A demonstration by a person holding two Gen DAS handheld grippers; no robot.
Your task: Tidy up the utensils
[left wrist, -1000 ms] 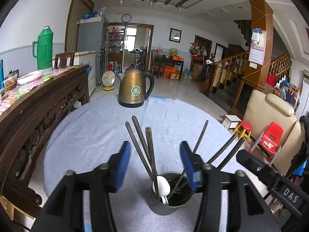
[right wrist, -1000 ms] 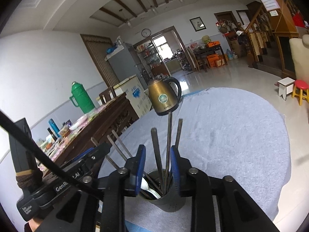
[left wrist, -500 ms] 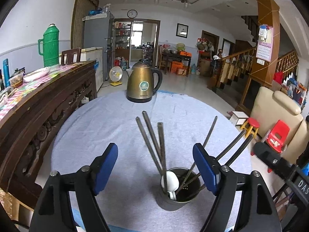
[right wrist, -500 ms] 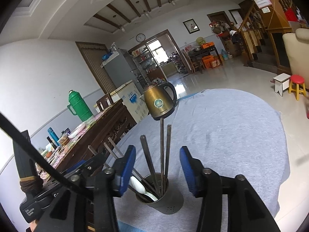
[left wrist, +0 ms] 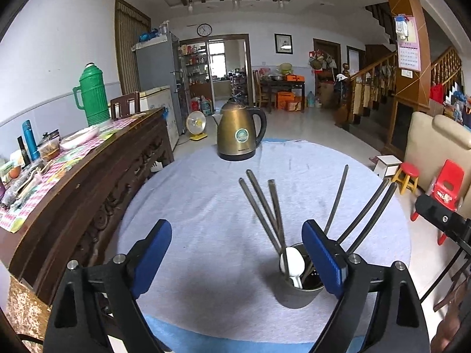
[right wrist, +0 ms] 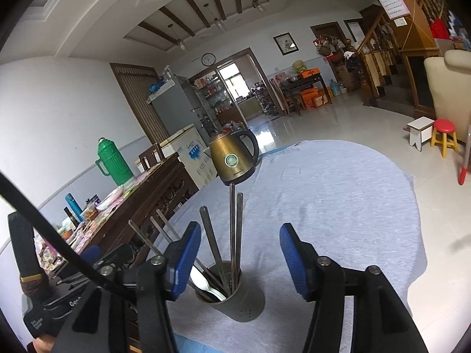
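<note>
A dark metal utensil cup [left wrist: 297, 294] stands upright on the grey-blue cloth of the round table [left wrist: 206, 206]. It holds several dark chopsticks [left wrist: 265, 206] and a white spoon [left wrist: 293, 264]. My left gripper [left wrist: 237, 253] is open and empty, with the cup by its right finger. In the right wrist view the cup [right wrist: 235, 297] with its chopsticks [right wrist: 232, 220] and spoon [right wrist: 203, 282] sits just left of the middle of my right gripper [right wrist: 240, 260], which is open and empty. The left gripper's body [right wrist: 73, 288] shows at lower left there.
A bronze electric kettle [left wrist: 240, 133] stands at the table's far edge. A dark carved wooden sideboard [left wrist: 88, 176] with a green thermos [left wrist: 92, 95] and clutter runs along the left. Red stool [left wrist: 407, 176] and red child's chair [left wrist: 447, 182] stand on the right.
Both grippers have opened wide and drawn back from the cup. The right gripper let go of the chopsticks, which now stand in the cup.
</note>
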